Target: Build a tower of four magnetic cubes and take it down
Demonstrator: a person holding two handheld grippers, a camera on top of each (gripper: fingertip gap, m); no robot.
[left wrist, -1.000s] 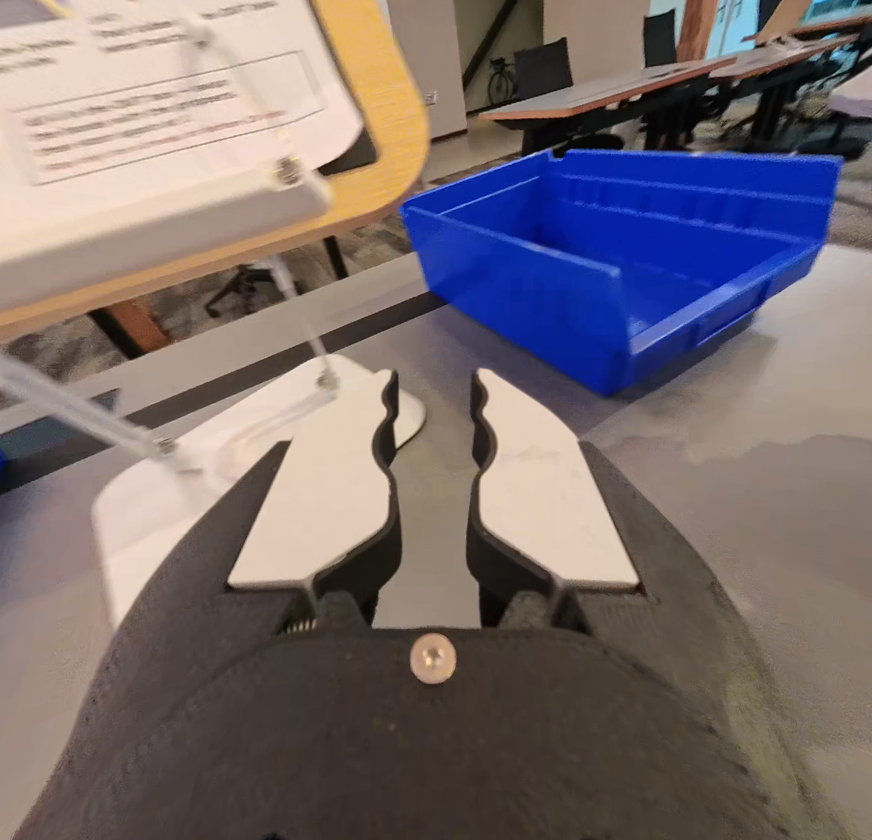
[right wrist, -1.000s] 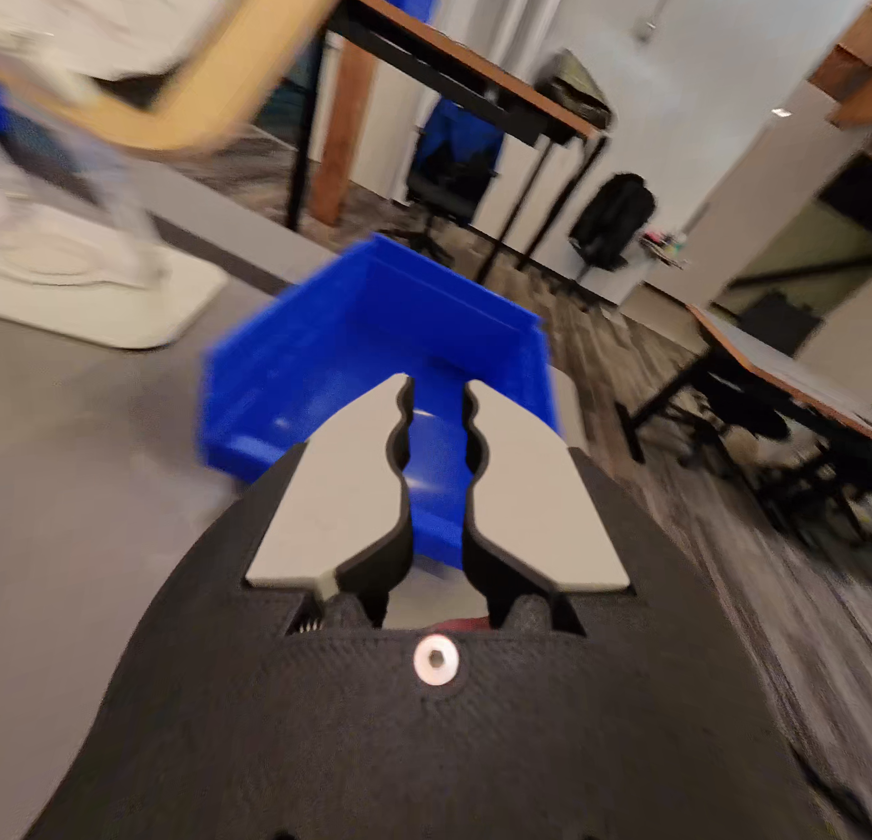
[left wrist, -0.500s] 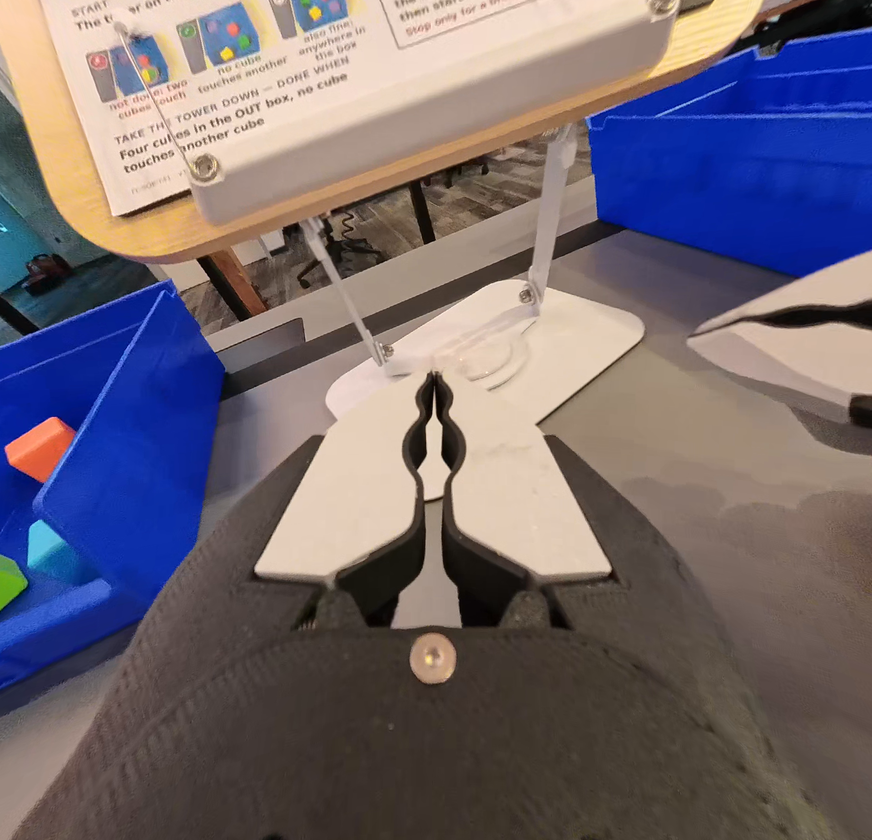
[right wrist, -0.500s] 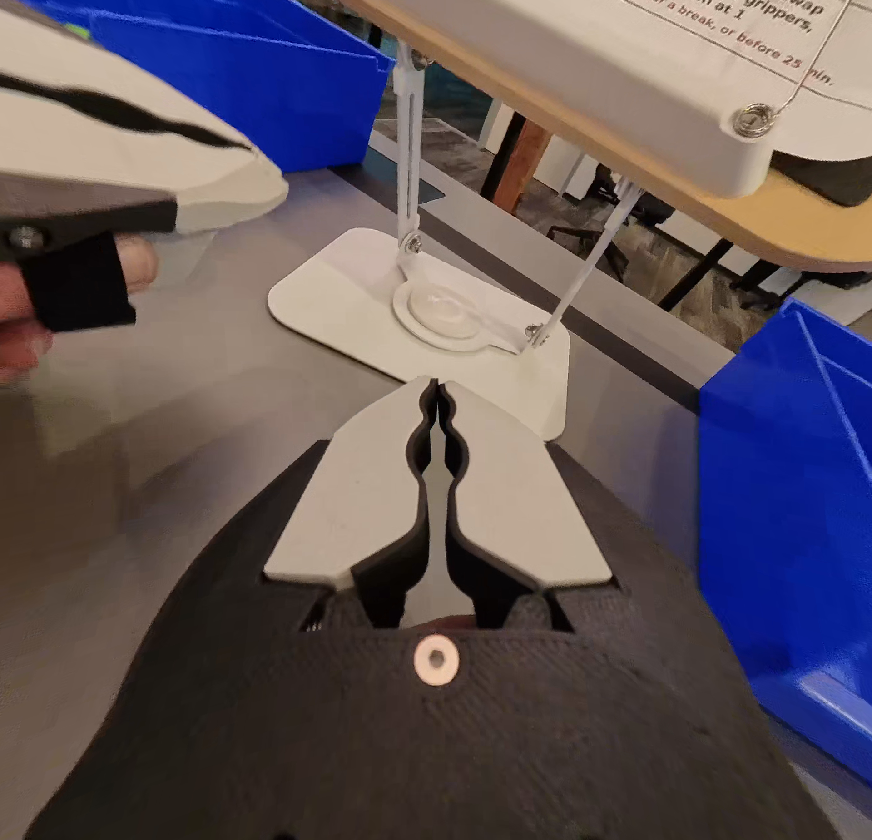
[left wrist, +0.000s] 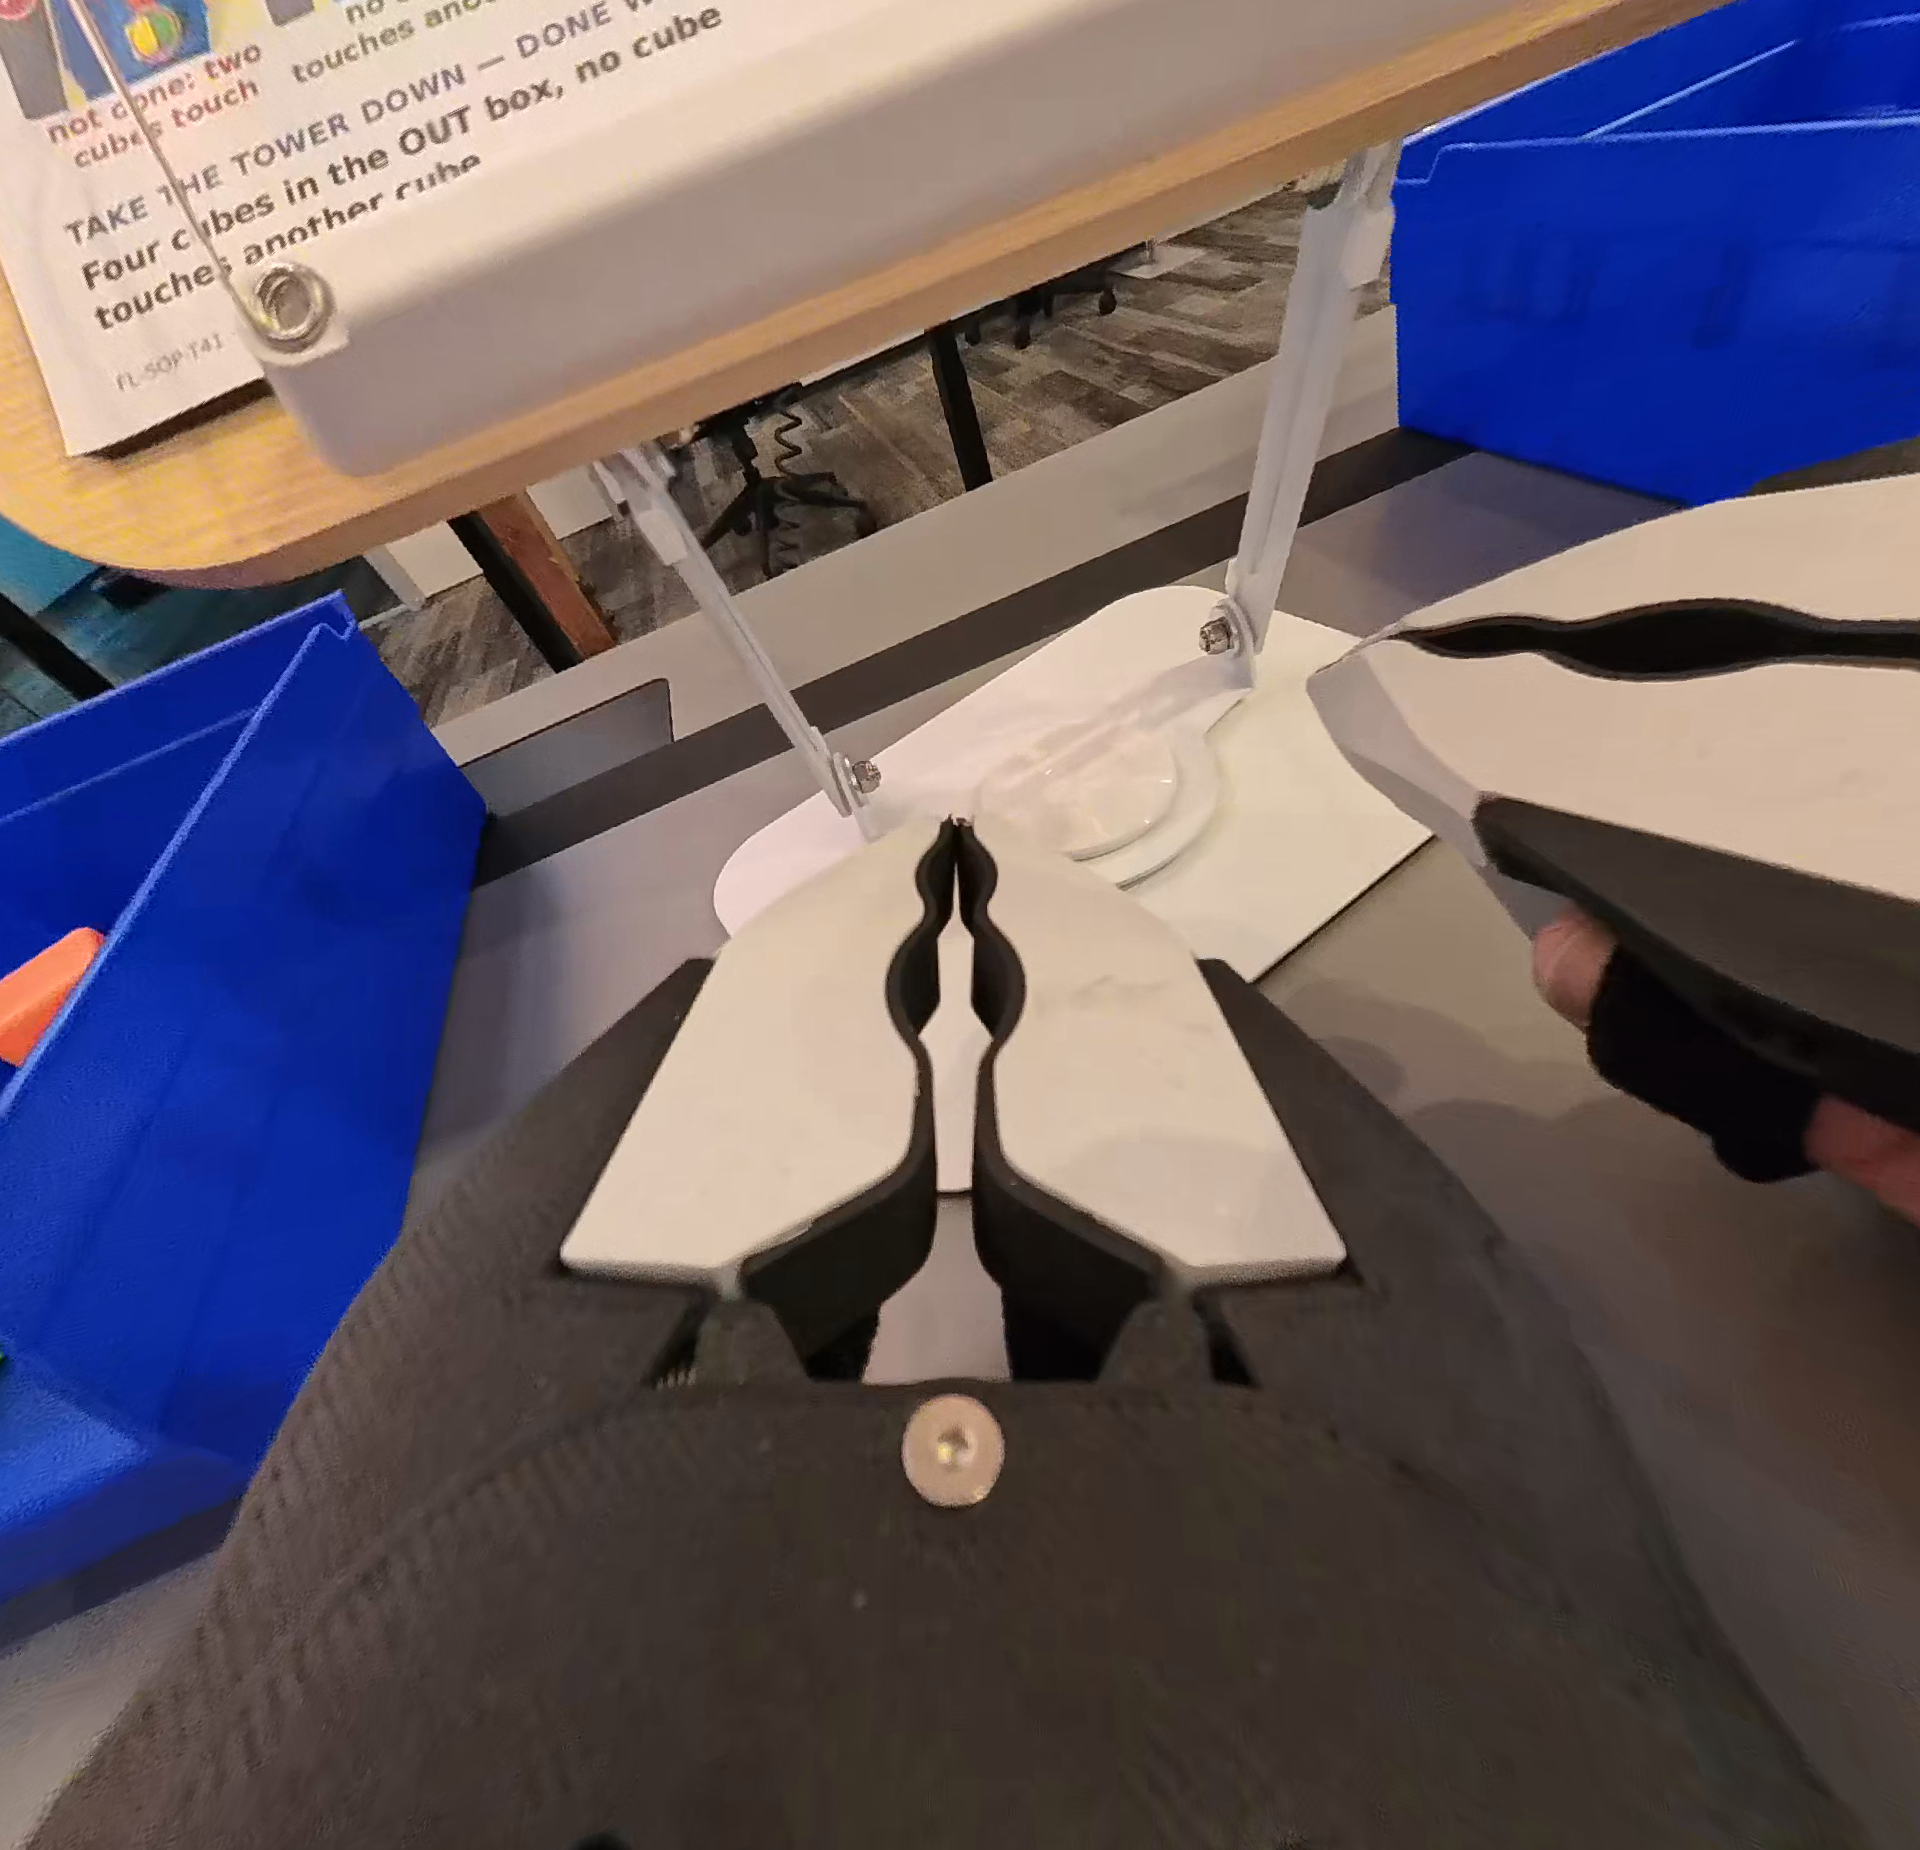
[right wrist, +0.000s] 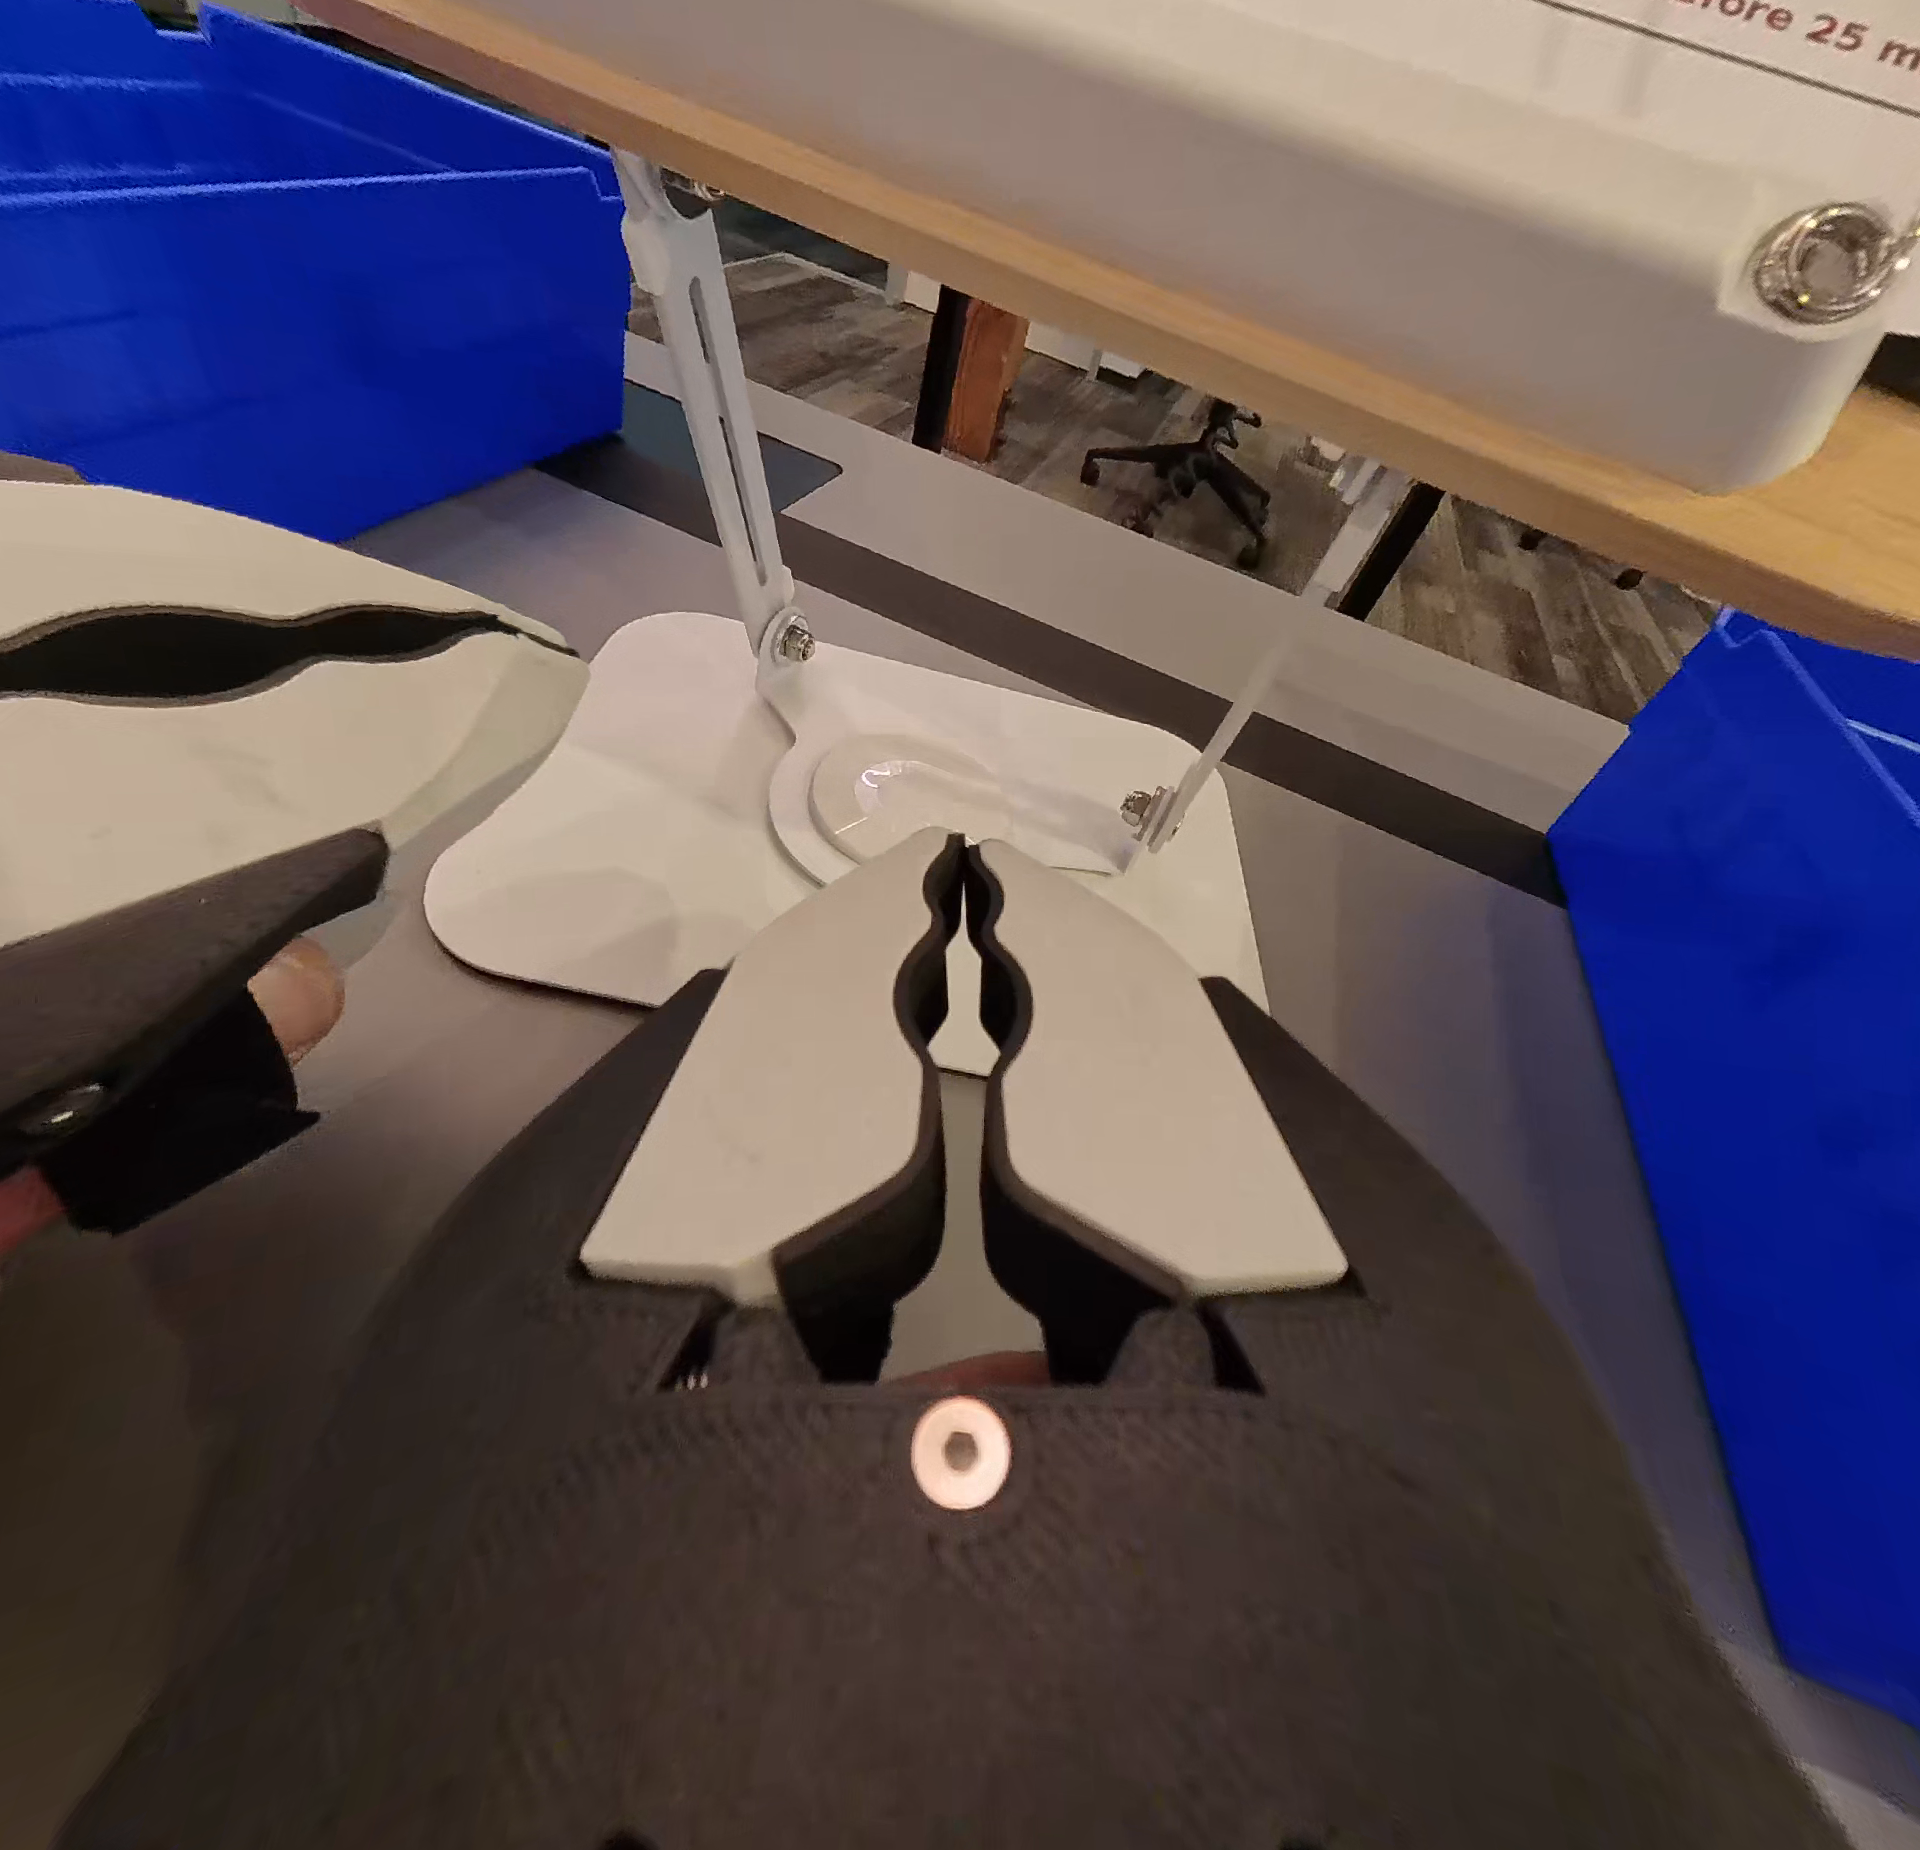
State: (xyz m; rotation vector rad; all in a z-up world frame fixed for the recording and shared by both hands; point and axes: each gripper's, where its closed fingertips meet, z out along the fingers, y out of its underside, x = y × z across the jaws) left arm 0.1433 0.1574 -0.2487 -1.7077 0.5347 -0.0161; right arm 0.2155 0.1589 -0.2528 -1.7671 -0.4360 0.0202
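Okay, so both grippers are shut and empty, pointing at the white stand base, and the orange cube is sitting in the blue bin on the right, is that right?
One thing is wrong: the orange cube sits in the blue bin on the left, as the left wrist view shows. The rest holds: the left gripper and right gripper are shut and empty, pointing at the white stand base.

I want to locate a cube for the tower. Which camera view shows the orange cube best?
The left wrist view, the only one showing it: the orange cube lies inside the blue plastic bin at the left edge, half cut off behind the bin wall. The right wrist view shows only blue bin walls, no cube.
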